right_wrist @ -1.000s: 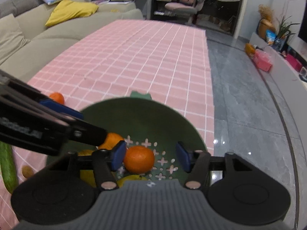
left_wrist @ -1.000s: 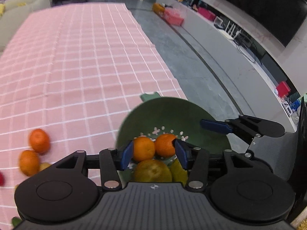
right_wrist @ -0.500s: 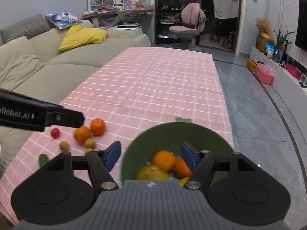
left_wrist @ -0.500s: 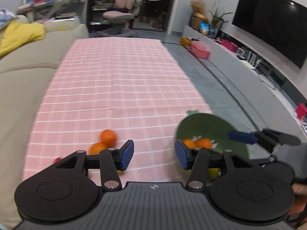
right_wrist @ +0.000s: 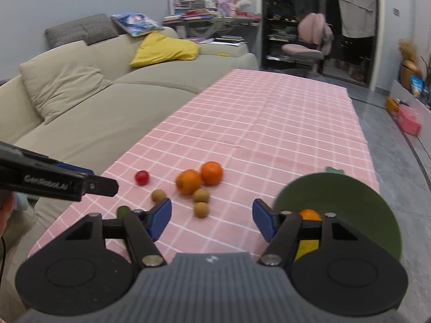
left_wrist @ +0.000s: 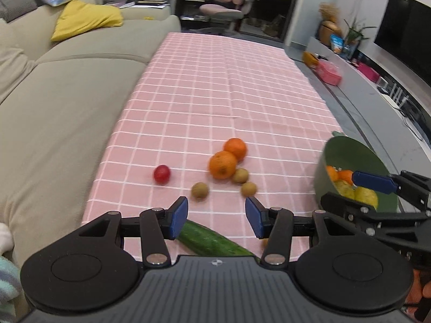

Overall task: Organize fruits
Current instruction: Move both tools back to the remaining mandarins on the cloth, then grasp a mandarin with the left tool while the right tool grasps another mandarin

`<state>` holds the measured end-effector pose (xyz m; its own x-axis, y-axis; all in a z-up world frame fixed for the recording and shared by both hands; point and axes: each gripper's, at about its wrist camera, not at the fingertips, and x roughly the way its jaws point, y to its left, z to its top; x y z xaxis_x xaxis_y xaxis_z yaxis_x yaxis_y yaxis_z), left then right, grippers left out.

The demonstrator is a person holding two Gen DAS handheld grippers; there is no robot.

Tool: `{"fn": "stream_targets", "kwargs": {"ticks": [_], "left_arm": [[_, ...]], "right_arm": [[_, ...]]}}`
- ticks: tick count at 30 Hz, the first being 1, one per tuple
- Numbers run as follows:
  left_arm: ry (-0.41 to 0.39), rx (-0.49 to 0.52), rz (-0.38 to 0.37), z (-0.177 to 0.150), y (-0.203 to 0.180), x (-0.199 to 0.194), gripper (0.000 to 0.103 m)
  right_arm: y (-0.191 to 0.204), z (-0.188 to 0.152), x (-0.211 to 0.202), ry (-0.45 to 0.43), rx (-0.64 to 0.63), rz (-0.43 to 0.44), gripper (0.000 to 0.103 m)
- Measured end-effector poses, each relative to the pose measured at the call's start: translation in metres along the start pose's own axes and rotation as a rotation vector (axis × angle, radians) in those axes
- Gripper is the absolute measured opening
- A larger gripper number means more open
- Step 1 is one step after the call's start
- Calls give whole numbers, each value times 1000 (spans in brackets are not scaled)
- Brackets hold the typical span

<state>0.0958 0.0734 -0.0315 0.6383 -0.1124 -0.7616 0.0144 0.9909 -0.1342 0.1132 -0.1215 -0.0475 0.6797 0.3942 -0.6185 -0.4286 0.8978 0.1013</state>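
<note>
Two oranges, a small red fruit and three small brown fruits lie loose on the pink checked cloth. A cucumber lies just under my left gripper, which is open and empty, short of the fruit. To the right, a green bowl holds oranges and yellow fruit. My right gripper hovers left of the bowl; its jaws are closing with nothing between them.
A beige sofa with a yellow cushion runs along the table's left edge. Grey floor drops off on the right, close to the bowl. A pink chair stands beyond the far end.
Both grippers have drawn back from over the bowl and swung left. The loose fruit now lies ahead of them, and the bowl sits off to the right. The right jaws stand wider.
</note>
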Motion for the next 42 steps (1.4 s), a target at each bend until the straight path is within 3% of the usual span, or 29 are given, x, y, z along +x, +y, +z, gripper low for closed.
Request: {"fn": "stream_targets", "kwargs": {"ticks": [5, 7, 8, 16, 27, 36, 41, 42], "left_arm": [[-31, -16, -12, 5, 5, 7, 57], [-35, -27, -37, 7, 5, 14, 57], [-28, -33, -44, 9, 6, 20, 57], [44, -158, -99, 22, 16, 67, 57], [130, -223, -109, 36, 17, 128, 58], [157, -287, -105, 37, 24, 151, 66], [168, -299, -117, 39, 20, 157, 65], [168, -297, -111, 38, 19, 157, 57]], "right_arm": [[13, -1, 17, 4, -46, 17, 63], [14, 1, 25, 24, -60, 12, 56], [14, 2, 29, 34, -63, 12, 52], [-10, 20, 68, 87, -39, 18, 48], [-19, 39, 126, 163, -79, -35, 48], [-27, 40, 146, 193, -80, -45, 49], [-30, 38, 155, 207, -72, -51, 49], [-30, 38, 157, 208, -74, -54, 49]]}}
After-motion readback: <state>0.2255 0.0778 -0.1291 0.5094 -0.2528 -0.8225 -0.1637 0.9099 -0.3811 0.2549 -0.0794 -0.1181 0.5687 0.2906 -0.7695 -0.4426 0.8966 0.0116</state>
